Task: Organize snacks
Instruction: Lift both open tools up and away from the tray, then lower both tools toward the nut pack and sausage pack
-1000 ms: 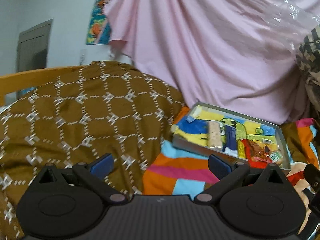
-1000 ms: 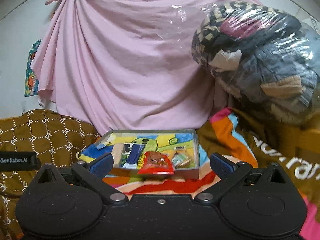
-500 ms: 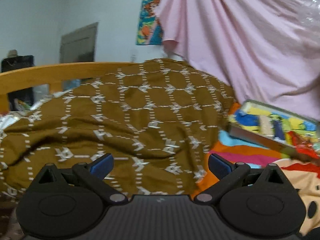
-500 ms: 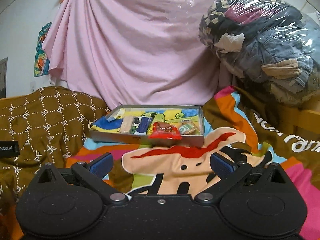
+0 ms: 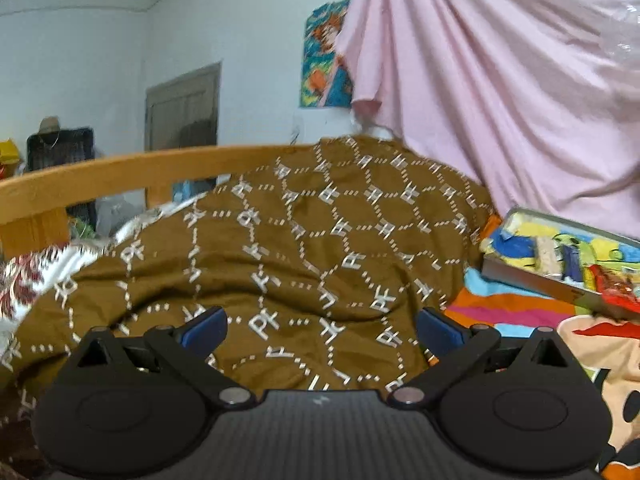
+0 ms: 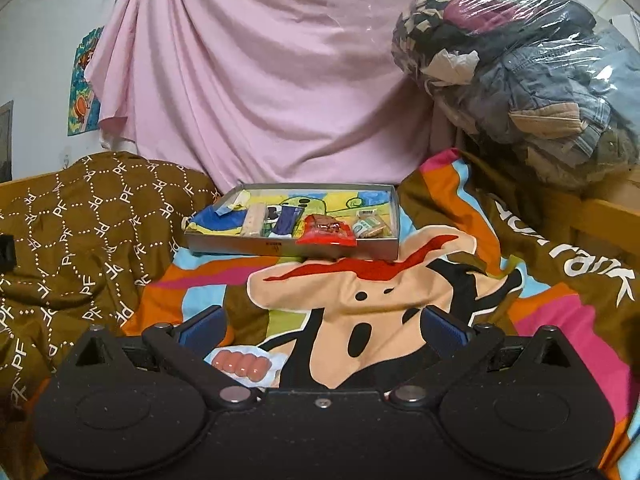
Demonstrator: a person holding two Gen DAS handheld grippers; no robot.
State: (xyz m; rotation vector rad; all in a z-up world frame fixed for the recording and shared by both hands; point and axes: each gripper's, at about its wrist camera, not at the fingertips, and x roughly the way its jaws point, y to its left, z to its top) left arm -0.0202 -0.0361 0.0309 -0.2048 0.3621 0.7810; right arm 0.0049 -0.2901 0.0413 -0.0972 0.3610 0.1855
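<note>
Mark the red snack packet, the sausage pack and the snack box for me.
red snack packet [image 6: 326, 231], right wrist view, middle of wrapper.
sausage pack [image 6: 240, 365], right wrist view, on the sausages.
snack box [image 6: 240, 246], right wrist view, front wall.

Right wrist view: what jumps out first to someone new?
The snack tray sits mid-frame on the cartoon blanket, with a red packet hanging over its front edge. Behind it hangs a pink sheet, and a clear bag of clothes looms upper right. A sausage pack lies on the blanket inside the open right gripper.
</note>
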